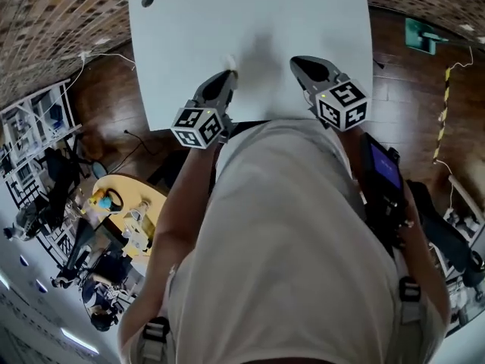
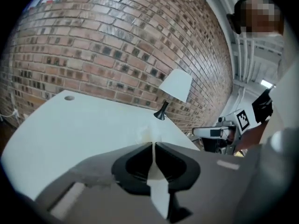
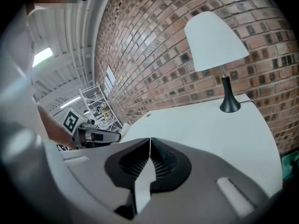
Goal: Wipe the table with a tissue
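Observation:
A small crumpled white tissue [image 2: 144, 134] sticks out just past the tips of my left gripper [image 2: 153, 144], which is shut on it. In the head view that tissue [image 1: 231, 62] rests against the white table [image 1: 189, 44] near its front edge, with the left gripper [image 1: 229, 73] behind it. My right gripper [image 1: 297, 61] hovers over the table to the right, about a hand's width from the left one. Its jaws [image 3: 149, 139] are shut with nothing between them. Each gripper shows in the other's view: the right gripper [image 2: 219, 133] and the left gripper [image 3: 96, 136].
A white-shaded lamp [image 3: 215, 36] on a black base [image 3: 229, 104] stands at the table's far right corner by the brick wall. A cable hole [image 1: 147, 0] is at the far left. Wooden floor with cables and a yellow round table [image 1: 125, 199] lies left.

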Demonstrator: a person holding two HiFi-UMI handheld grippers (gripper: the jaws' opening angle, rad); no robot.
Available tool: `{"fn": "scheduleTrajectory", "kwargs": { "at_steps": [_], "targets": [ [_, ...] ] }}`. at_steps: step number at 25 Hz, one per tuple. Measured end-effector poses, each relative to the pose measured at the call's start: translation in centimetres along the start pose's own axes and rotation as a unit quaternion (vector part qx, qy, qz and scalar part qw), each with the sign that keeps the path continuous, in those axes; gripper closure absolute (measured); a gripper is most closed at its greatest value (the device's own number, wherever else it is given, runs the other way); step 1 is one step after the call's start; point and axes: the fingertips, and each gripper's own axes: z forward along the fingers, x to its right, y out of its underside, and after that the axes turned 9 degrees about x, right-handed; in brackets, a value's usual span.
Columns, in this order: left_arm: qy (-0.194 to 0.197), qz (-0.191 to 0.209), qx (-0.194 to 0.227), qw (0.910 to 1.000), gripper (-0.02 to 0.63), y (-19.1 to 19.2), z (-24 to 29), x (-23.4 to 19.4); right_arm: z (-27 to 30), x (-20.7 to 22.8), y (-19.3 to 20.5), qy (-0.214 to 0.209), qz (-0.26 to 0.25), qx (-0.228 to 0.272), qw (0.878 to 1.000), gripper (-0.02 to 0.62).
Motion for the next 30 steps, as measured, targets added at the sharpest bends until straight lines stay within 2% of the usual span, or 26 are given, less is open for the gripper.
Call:
{"fn": "scheduleTrajectory", "kwargs": {
  "at_steps": [4, 8, 13, 24, 30],
  "targets": [
    [-0.013, 0.022, 0.022, 0.9994, 0.580, -1.1, -1.3, -1.2, 1.4, -2.8, 0.0, -0.019, -0.017, -0.004, 1.000, 0.584],
    [-0.002, 0.037, 0.046, 0.9982, 0.580, -1.9, -2.2, -0.5, 1.5, -5.1, -0.4, -0.029, -0.047, -0.002, 0.998, 0.588],
    [0.009, 0.038, 0.065, 0.9971, 0.580, -1.9, -3.5, 0.4, 0.8, -7.2, -0.5, -0.027, -0.063, -0.001, 0.998, 0.588],
    [0.027, 0.062, 0.083, 0.9943, 0.580, -0.3, -7.7, 1.7, -1.4, -11.3, 1.2, -0.010, -0.073, 0.006, 0.997, 0.587],
    [0.040, 0.065, 0.073, 0.9944, 0.580, 1.7, -10.1, 2.2, -2.9, -13.5, 2.3, 0.007, -0.071, 0.015, 0.997, 0.588]
  ]
}}
